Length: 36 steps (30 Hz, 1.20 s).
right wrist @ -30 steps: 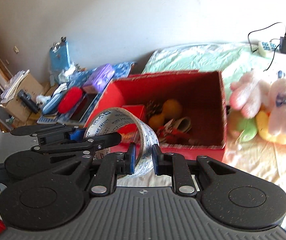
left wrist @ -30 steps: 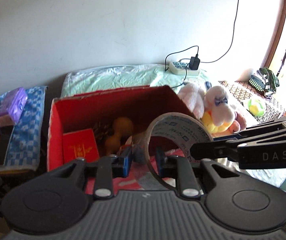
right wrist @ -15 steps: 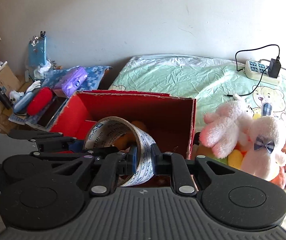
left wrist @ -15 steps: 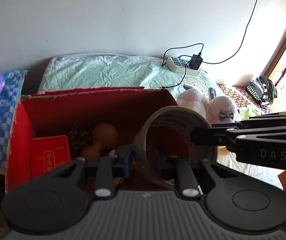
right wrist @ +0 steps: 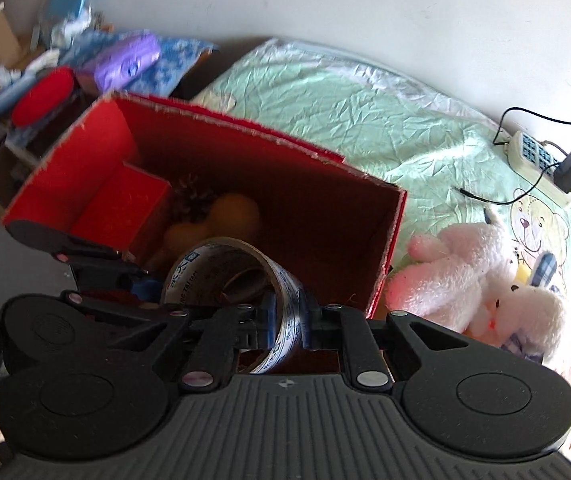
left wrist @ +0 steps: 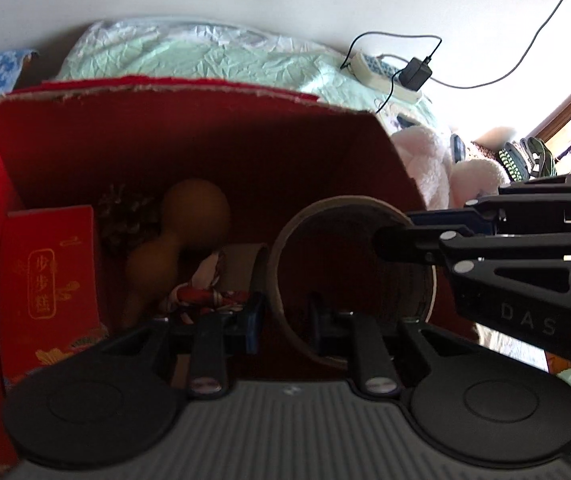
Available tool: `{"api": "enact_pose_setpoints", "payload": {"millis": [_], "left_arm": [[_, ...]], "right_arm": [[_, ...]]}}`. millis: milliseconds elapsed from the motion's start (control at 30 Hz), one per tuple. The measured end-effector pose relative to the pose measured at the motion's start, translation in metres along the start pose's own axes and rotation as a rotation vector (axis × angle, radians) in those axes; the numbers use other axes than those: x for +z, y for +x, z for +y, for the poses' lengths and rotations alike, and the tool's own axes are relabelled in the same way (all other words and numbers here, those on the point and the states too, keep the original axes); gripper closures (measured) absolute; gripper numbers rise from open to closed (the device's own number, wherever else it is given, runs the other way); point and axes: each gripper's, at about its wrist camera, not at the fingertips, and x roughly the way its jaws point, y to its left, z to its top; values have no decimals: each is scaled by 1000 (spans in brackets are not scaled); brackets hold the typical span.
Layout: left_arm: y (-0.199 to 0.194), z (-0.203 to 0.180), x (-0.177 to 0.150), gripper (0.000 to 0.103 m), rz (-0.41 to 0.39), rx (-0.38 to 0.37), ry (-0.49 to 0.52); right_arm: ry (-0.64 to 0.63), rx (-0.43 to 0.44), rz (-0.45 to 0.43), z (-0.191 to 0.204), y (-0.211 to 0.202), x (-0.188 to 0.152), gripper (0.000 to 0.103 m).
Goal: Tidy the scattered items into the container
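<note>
A roll of printed packing tape [left wrist: 279, 276] [right wrist: 285, 280] hangs upright over the open red cardboard box [left wrist: 205, 140] [right wrist: 285, 184], low inside its near right part. My left gripper [left wrist: 283, 320] is shut on the roll's near wall. My right gripper [right wrist: 289, 320] is shut on the wall at another spot; in the left wrist view it [left wrist: 393, 232] comes in from the right onto the roll's far rim. In the right wrist view the left gripper [right wrist: 141, 284] reaches the roll from the left. Whether the roll touches the box floor is hidden.
Inside the box lie a tan gourd [left wrist: 195, 208] [right wrist: 237, 212], a pine cone [left wrist: 125, 208], a red packet [left wrist: 49, 280] and a strap. Plush toys [right wrist: 465, 272] lie right of the box on the green sheet. A power strip [right wrist: 537, 160] sits behind them. A cluttered blue cloth [right wrist: 173, 64] is at the left.
Both grippers have carried the tape roll forward and down, from in front of the box to inside its opening. Both stay shut on the roll.
</note>
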Motion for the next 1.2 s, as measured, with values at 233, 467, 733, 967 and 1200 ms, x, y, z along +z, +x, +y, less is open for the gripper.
{"api": "enact_pose_setpoints", "payload": {"millis": [233, 467, 733, 967, 1200], "left_arm": [[21, 8, 6, 85, 128, -43, 10], [36, 2, 13, 85, 210, -27, 38], [34, 7, 13, 86, 235, 34, 10], [31, 14, 12, 85, 247, 76, -12], [35, 4, 10, 82, 259, 98, -23]], "right_arm": [[-100, -30, 156, 10, 21, 5, 91], [-64, -21, 282, -1, 45, 8, 95], [-94, 148, 253, 0, 48, 10, 95], [-83, 194, 239, 1, 53, 11, 95], [-146, 192, 244, 0, 48, 8, 97]]}}
